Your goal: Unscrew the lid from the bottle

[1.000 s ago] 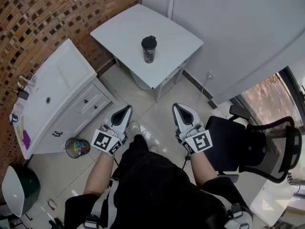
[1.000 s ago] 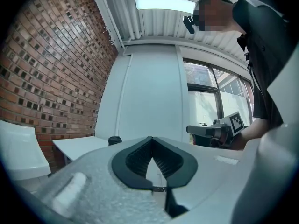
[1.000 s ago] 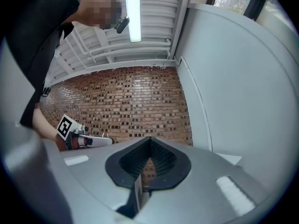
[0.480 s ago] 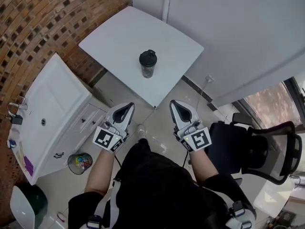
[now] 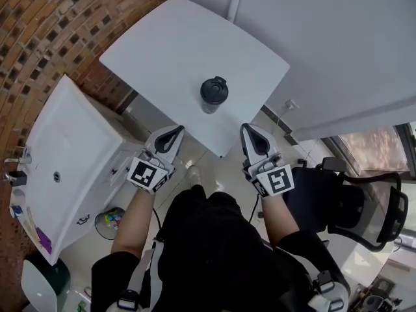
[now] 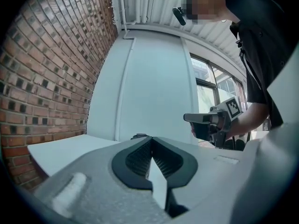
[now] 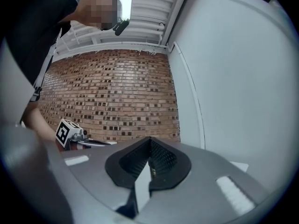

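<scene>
A dark bottle (image 5: 213, 95) with a black lid stands upright near the front edge of a white square table (image 5: 162, 51) in the head view. My left gripper (image 5: 174, 131) is shut and empty, just short of the table's near edge, left of the bottle. My right gripper (image 5: 248, 131) is also shut and empty, level with it to the bottle's right. In the left gripper view only the lid's top (image 6: 138, 136) peeks over my shut left gripper (image 6: 151, 140), and the other gripper (image 6: 208, 120) shows at right. The right gripper view shows my shut right gripper (image 7: 150, 141), with no bottle visible.
A white cabinet (image 5: 62, 168) stands at the left against a brick wall (image 5: 39, 38). A small bin (image 5: 107, 221) sits on the tiled floor beside it. A black office chair (image 5: 354, 207) is at the right. A white wall (image 5: 338, 44) runs behind the table.
Both grippers have travelled forward together toward the table. The bottle and table now sit much closer in the head view. Both jaws stayed shut.
</scene>
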The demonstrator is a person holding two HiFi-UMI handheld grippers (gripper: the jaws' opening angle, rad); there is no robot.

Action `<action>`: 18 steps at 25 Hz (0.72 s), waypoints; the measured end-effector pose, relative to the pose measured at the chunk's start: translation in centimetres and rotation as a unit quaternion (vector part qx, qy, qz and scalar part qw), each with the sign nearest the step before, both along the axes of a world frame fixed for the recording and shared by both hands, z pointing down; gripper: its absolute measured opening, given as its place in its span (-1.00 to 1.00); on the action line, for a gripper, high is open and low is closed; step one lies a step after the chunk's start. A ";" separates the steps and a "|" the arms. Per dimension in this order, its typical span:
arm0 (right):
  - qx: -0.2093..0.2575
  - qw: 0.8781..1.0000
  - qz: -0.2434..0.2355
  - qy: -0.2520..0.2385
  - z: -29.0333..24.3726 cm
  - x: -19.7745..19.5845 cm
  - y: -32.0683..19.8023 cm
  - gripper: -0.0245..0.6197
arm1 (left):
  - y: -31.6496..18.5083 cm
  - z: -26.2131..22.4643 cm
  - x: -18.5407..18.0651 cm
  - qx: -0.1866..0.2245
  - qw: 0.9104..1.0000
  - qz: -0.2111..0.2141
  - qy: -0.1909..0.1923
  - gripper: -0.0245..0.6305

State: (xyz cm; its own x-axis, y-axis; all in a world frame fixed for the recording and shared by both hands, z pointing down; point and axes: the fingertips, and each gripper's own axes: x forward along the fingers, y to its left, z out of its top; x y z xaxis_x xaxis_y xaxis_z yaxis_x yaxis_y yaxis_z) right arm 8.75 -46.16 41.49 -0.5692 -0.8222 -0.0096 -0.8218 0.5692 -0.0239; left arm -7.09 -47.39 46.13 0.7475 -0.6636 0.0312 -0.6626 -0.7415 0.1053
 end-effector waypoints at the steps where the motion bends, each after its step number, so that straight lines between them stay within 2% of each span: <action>1: 0.000 1.000 0.002 -0.002 0.0 -0.3 -0.5 -0.91 | -0.6 0.2 0.0 -0.001 1.000 -0.003 0.000 -0.92; 4: -0.005 1.000 -0.003 -0.005 0.3 -1.2 -1.4 -0.91 | -2.0 1.1 0.1 -0.004 1.000 -0.017 -0.010 -0.87; 5: -0.007 1.000 -0.005 -0.006 0.5 -1.3 -1.5 -0.91 | -2.4 1.8 0.5 -0.010 1.000 -0.013 -0.018 -0.65; 9: -0.026 1.000 -0.003 -0.012 1.8 -0.3 -2.4 -0.91 | -3.8 5.7 3.0 -0.038 0.998 0.018 -0.047 -0.12; 11: -0.037 0.999 -0.004 -0.008 2.9 0.2 -2.9 -0.91 | -5.1 7.8 3.7 -0.055 0.998 0.013 -0.041 0.12; 12: -0.043 0.999 -0.006 -0.005 3.5 0.4 -3.2 -0.91 | -6.0 9.0 3.9 -0.067 0.997 0.007 -0.032 0.30; 14: -0.052 0.999 -0.007 -0.002 4.7 0.8 -3.9 -0.91 | -7.4 11.1 4.5 -0.084 0.996 0.006 -0.025 0.38; 18: -0.059 0.998 -0.005 -0.004 6.6 1.7 -5.7 -0.91 | -10.0 13.5 6.2 -0.071 0.996 0.035 -0.049 0.38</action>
